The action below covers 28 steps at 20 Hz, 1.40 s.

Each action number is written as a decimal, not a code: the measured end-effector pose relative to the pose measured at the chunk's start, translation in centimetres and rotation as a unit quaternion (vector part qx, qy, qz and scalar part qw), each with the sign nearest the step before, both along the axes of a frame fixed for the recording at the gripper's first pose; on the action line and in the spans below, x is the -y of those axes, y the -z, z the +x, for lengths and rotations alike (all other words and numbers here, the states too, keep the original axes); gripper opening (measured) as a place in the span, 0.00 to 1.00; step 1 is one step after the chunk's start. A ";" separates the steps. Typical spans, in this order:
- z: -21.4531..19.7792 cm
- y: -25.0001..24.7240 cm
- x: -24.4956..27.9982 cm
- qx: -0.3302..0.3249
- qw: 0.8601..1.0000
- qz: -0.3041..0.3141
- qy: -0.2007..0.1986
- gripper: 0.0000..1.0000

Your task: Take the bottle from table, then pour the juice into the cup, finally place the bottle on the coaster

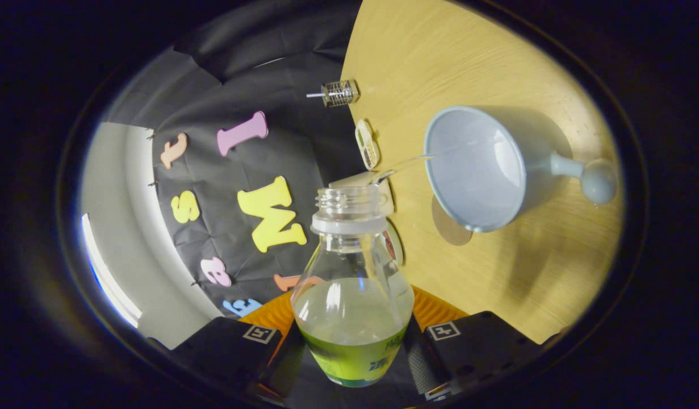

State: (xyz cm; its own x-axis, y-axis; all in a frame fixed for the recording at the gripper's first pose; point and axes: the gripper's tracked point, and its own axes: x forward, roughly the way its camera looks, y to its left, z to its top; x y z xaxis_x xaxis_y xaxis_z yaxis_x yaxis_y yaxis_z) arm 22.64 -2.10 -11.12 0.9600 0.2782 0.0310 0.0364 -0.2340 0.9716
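One wide wooden tabletop [485,272] appears rolled sideways, since the tool is tipped over for pouring. Beyond the jaws and off to one side sits a pale cup [477,167] with a knobbed handle, its open mouth facing the camera. Between the jaws, the clear bottle [352,301] is gripped at its labelled lower body, both sides pressing on it, uncapped neck pointing ahead toward the cup. Pale juice sits low in it. A thin stream seems to arc from its mouth to the cup's rim, so pouring looks underway. Farther off stands a small glass jar [339,92].
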 end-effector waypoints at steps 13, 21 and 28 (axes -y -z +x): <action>0.5 0.5 -0.7 -0.011 0.999 0.047 -0.022 0.81; 0.4 0.1 0.4 -0.002 0.999 0.038 -0.017 0.81; 0.6 0.3 0.7 -0.001 0.999 0.038 -0.019 0.81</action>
State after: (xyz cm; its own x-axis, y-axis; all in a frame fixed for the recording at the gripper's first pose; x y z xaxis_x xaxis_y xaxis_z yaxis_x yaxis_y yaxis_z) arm 23.24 -2.84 -11.43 0.9488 0.3115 0.0513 0.0486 -0.3047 0.9512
